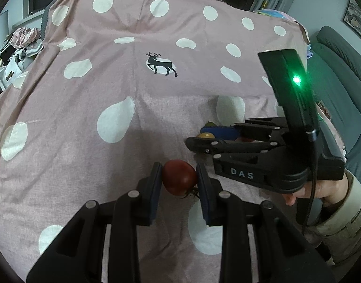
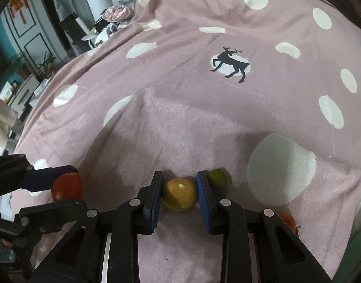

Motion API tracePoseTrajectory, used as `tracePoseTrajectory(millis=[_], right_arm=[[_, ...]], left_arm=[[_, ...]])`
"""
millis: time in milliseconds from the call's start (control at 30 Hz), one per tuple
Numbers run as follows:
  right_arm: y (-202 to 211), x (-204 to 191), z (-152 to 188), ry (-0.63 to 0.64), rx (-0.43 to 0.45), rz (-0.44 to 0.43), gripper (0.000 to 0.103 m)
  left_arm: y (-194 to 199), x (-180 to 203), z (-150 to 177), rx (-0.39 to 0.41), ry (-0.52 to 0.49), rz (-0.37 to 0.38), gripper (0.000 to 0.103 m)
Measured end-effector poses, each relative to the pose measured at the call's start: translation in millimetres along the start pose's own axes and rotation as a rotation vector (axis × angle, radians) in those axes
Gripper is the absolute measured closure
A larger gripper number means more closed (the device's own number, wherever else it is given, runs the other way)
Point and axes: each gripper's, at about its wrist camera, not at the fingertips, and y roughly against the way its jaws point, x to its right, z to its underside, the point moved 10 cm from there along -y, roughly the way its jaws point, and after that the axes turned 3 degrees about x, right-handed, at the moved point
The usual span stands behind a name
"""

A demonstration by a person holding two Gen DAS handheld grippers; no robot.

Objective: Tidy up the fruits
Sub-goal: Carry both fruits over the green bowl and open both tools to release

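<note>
Fruits lie on a pink cloth (image 1: 91, 122) with white spots and a small deer print, spread over a soft surface. The left gripper (image 1: 179, 180) has its blue pads pressed against both sides of a dark red tomato (image 1: 179, 176), whose stem points back toward the camera; the tomato sits low over the cloth, and whether it is lifted clear cannot be told. Just to its right, the right gripper (image 2: 179, 192) has its jaws narrowed onto a yellow-orange citrus fruit (image 2: 179, 193) — both pads touch its sides. A small green fruit (image 2: 219, 178) rests on the cloth right behind the right-hand pad, and another red fruit (image 2: 287, 221) peeks out near the lower right, partly hidden by the gripper's frame. A hand in a pale sleeve (image 1: 322, 188) holds the right gripper's handle. The step in hand appears to be picking up — one fruit per gripper. No bowl or tray is in view, so the next move likely calls for lifting both fruits gently, without crushing the tomato, and carrying each to a sorted spot.
</note>
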Motion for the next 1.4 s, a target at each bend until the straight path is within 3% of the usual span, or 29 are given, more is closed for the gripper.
tracePoseTrajectory(millis=[233, 433, 633, 767, 833, 1033, 1200, 1400], right_arm=[[46, 1, 7, -0.074, 0.109, -0.101, 0.073], [100, 8, 29, -0.11, 0.211, -0.141, 0.073], [159, 39, 54, -0.161, 0.314, -0.119, 0.073], [190, 71, 68, -0.207, 0.37, -0.076, 0.073], [202, 85, 73, -0.226, 0.395, -0.063, 0.073], [214, 103, 76, -0.246, 0.442, -0.091, 0.073], [206, 102, 72, -0.254, 0.455, -0.15, 0.073], [199, 93, 70, -0.236, 0.443, -0.197, 0.073]], left_arm=[[4, 9, -2, 0.013, -0.026, 0.002, 0.075], [16, 38, -5, 0.044, -0.094, 0.011, 0.077], [24, 85, -10, 0.065, -0.16, 0.056, 0.077], [20, 105, -15, 0.06, -0.193, 0.047, 0.076], [16, 101, -20, 0.065, -0.189, 0.021, 0.072], [-37, 44, -24, -0.031, -0.171, -0.202, 0.075], [-70, 30, -34, -0.054, -0.194, -0.259, 0.074], [-97, 30, -33, -0.101, -0.187, -0.244, 0.07]])
